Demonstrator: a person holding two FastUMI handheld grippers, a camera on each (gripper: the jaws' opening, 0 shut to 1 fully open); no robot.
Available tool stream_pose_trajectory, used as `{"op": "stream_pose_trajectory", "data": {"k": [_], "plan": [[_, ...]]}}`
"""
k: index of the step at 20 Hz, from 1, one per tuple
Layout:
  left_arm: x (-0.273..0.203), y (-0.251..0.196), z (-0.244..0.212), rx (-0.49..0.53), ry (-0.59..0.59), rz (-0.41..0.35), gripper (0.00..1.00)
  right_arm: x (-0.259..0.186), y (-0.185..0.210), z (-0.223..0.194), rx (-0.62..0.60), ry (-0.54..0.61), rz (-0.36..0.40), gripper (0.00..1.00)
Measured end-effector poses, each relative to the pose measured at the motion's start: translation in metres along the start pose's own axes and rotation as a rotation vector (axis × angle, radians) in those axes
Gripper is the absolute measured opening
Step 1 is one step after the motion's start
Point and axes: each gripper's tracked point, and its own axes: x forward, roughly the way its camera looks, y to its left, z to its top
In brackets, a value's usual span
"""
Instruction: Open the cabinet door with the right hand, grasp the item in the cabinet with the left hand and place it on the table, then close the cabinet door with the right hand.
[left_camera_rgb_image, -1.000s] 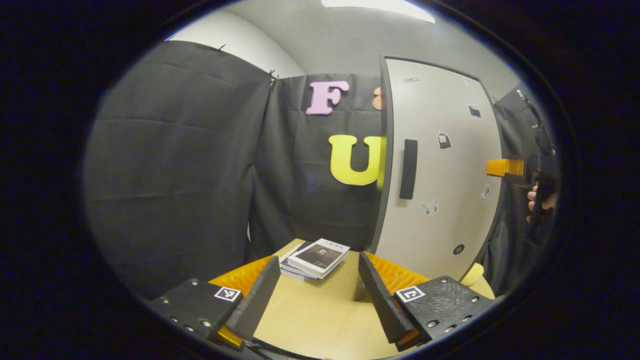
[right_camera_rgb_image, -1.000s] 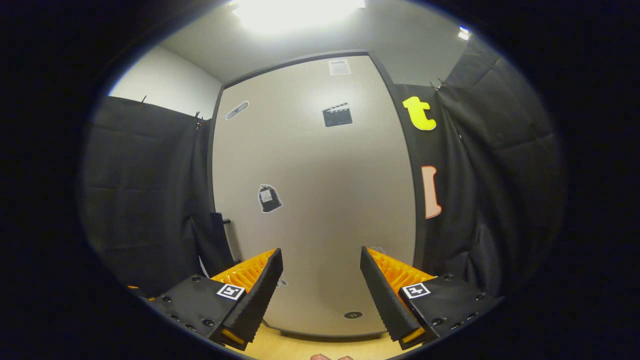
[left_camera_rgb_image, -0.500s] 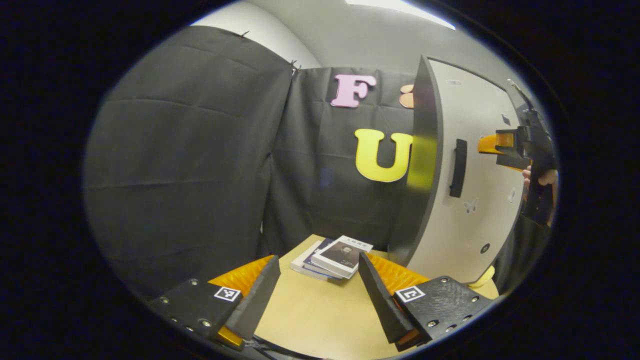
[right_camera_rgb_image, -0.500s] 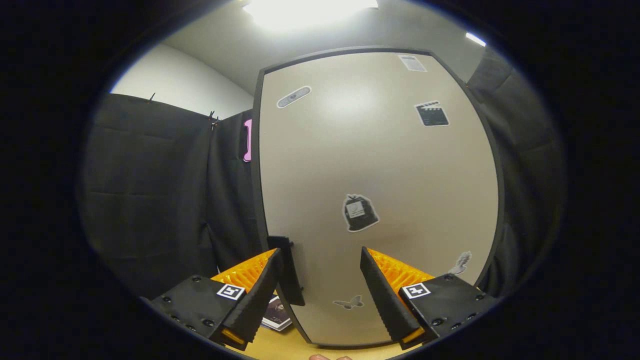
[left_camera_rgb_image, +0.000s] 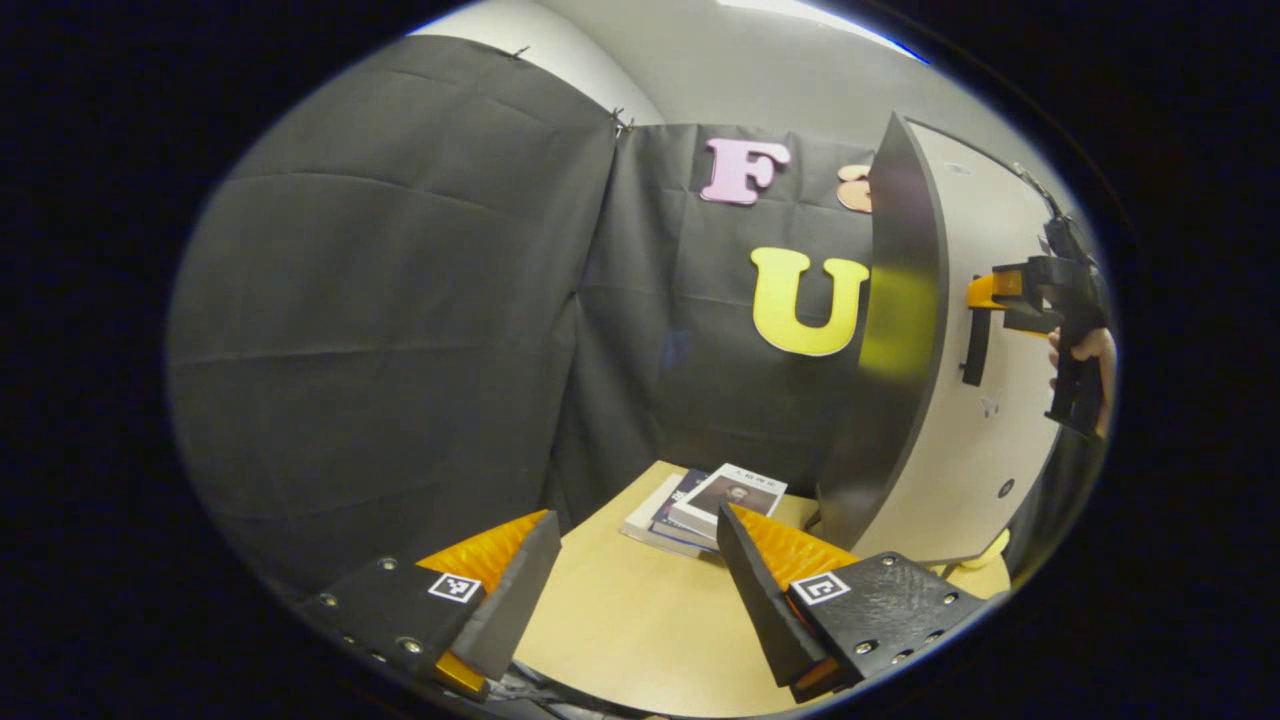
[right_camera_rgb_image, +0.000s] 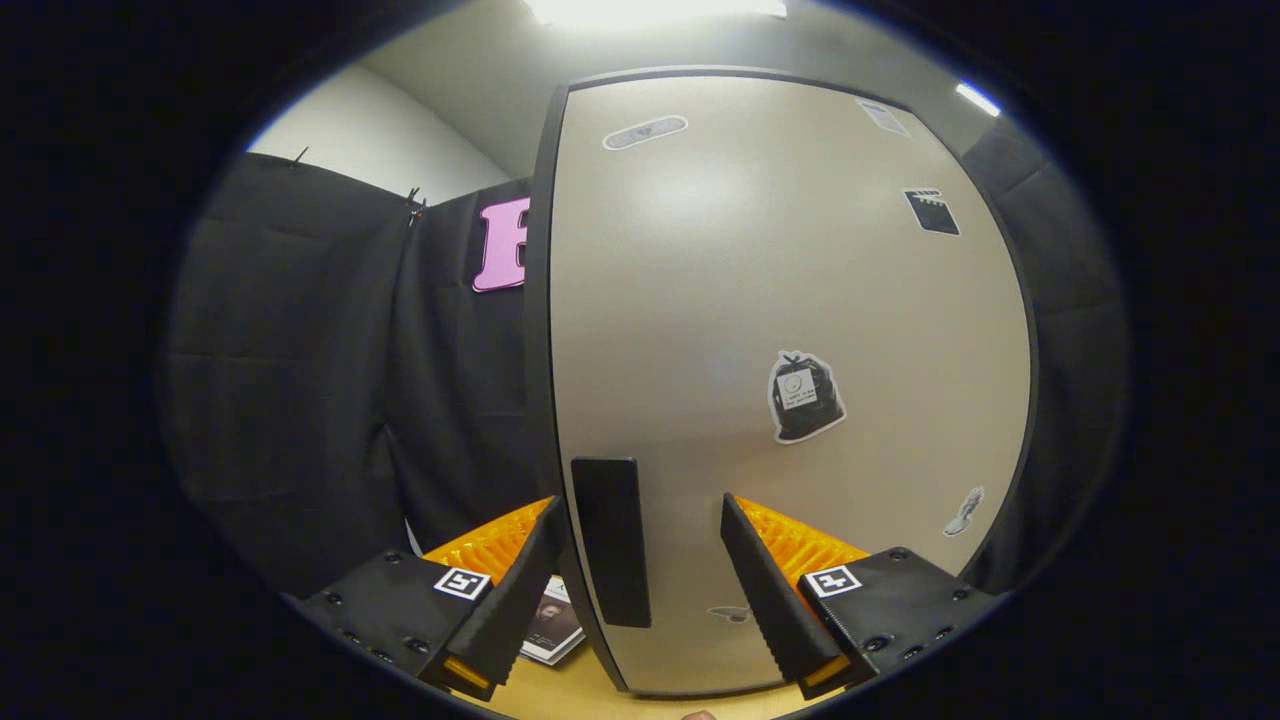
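Ahead, left gripper view: left gripper (left_camera_rgb_image: 628, 575) spread wide over the table (left_camera_rgb_image: 640, 620), holding nothing. Stack of books (left_camera_rgb_image: 705, 498) lies on the table just beyond its fingertips, beside the cabinet door (left_camera_rgb_image: 985, 400). Right gripper view: right gripper (right_camera_rgb_image: 636, 585) spread, the door's handle (right_camera_rgb_image: 611, 540) standing between its fingers, untouched. Books (right_camera_rgb_image: 553, 630) below left.

Books (left_camera_rgb_image: 705, 497) on table (left_camera_rgb_image: 640, 620), left of cabinet door (left_camera_rgb_image: 990, 400)
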Motion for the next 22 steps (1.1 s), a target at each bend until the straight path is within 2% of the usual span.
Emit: {"op": "stream_pose_trajectory", "data": {"k": [3, 4, 5, 8, 9, 10, 11, 12, 13, 16, 19, 22], "plan": [[0.003, 0.007, -0.002, 0.029, 0.007, -0.029, 0.94, 0.008, 0.004, -0.009, -0.019, 0.019, -0.031, 0.95], [0.005, 0.009, -0.004, 0.034, 0.008, -0.039, 0.94, 0.01, 0.004, -0.012, -0.021, 0.025, -0.046, 0.82], [0.005, 0.011, -0.005, 0.034, 0.008, -0.049, 0.94, 0.012, 0.004, -0.013, -0.022, 0.03, -0.057, 0.75], [0.009, 0.018, -0.014, 0.032, 0.018, -0.057, 0.94, 0.015, 0.01, -0.017, -0.018, 0.046, -0.064, 0.44], [0.008, 0.021, -0.014, 0.027, 0.022, -0.056, 0.94, 0.018, 0.01, -0.018, -0.024, 0.048, -0.074, 0.37], [0.007, 0.022, -0.015, 0.019, 0.023, -0.059, 0.94, 0.015, 0.009, -0.017, -0.033, 0.048, -0.077, 0.35], [0.006, 0.023, -0.015, 0.014, 0.023, -0.06, 0.94, 0.016, 0.009, -0.018, -0.029, 0.052, -0.076, 0.37], [0.007, 0.025, -0.016, 0.013, 0.023, -0.061, 0.94, 0.016, 0.01, -0.018, -0.03, 0.054, -0.071, 0.31], [0.008, 0.027, -0.017, 0.013, 0.025, -0.061, 0.94, 0.015, 0.01, -0.018, -0.042, 0.055, -0.062, 0.31], [0.006, 0.027, -0.018, 0.011, 0.032, -0.068, 0.94, 0.013, 0.012, -0.02, -0.039, 0.059, -0.012, 0.22], [0.004, 0.022, -0.018, 0.017, 0.03, -0.085, 0.94, 0.013, 0.012, -0.02, -0.017, 0.075, 0.038, 0.08], [0.0, 0.012, -0.019, 0.021, 0.03, -0.105, 0.94, 0.002, 0.014, -0.018, -0.03, 0.073, 0.057, 0.09]]}}
